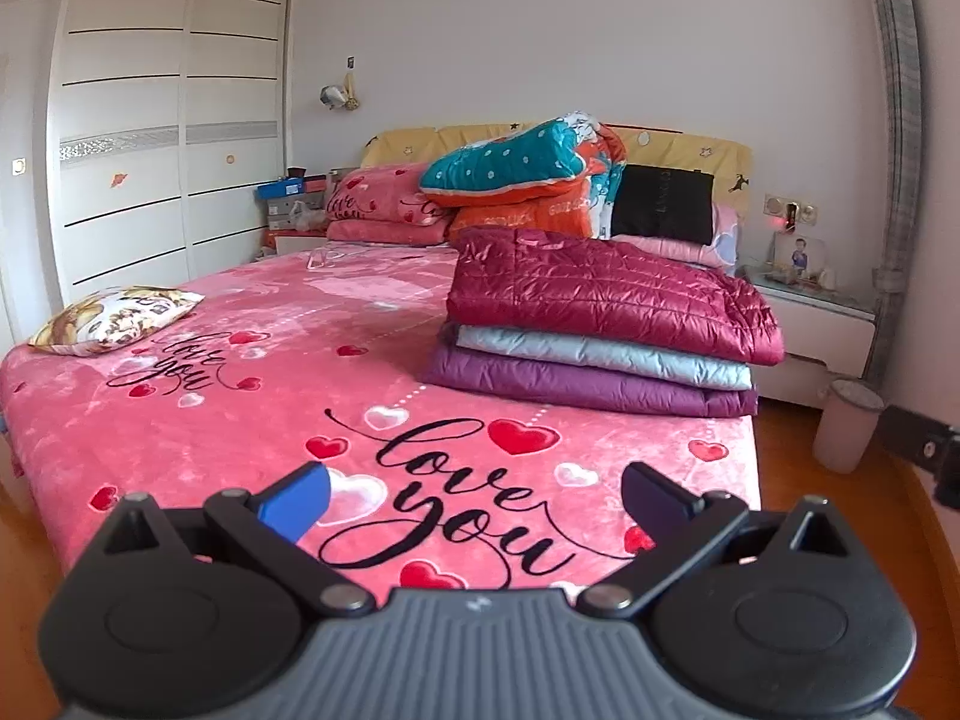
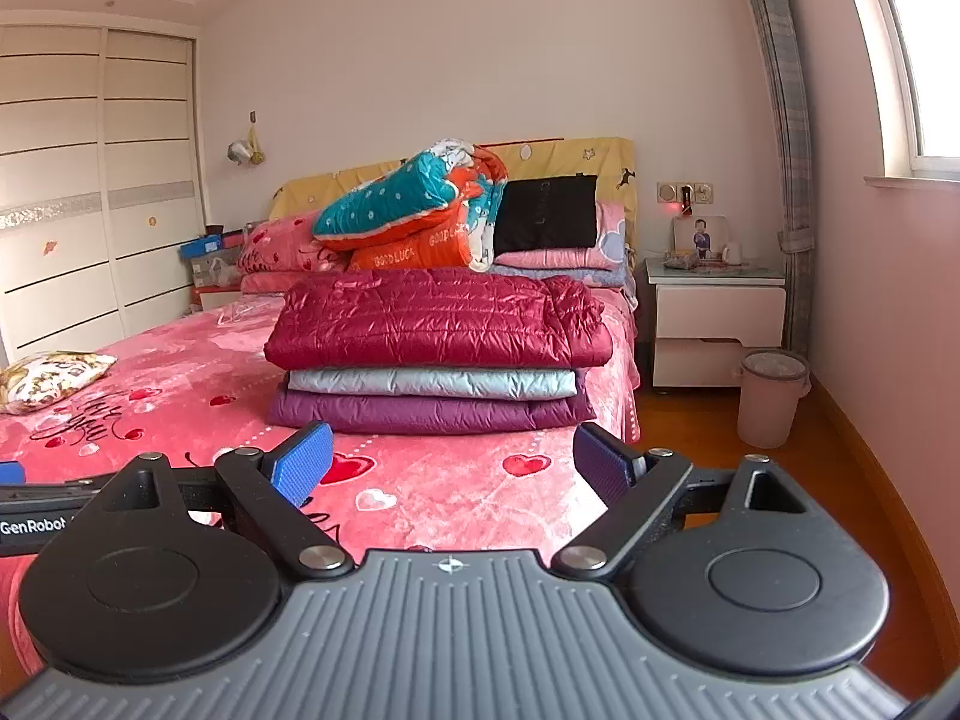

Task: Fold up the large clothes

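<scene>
**Both grippers empty, jackets stacked on the bed**

Nearest the lens, the left hand-held gripper (image 1: 474, 495) hangs released over the near edge of the bed (image 1: 252, 420), fingers spread and holding nothing. The right hand-held gripper (image 2: 453, 459) is likewise spread and empty. Farther off, on the right side of the bed, lies a neat stack: crimson quilted jacket (image 2: 438, 318) on top, grey jacket (image 2: 432, 383) between, purple jacket (image 2: 420, 411) beneath. Stacked flat, edges roughly aligned, the pile probably keeps the folds from slipping.
</scene>
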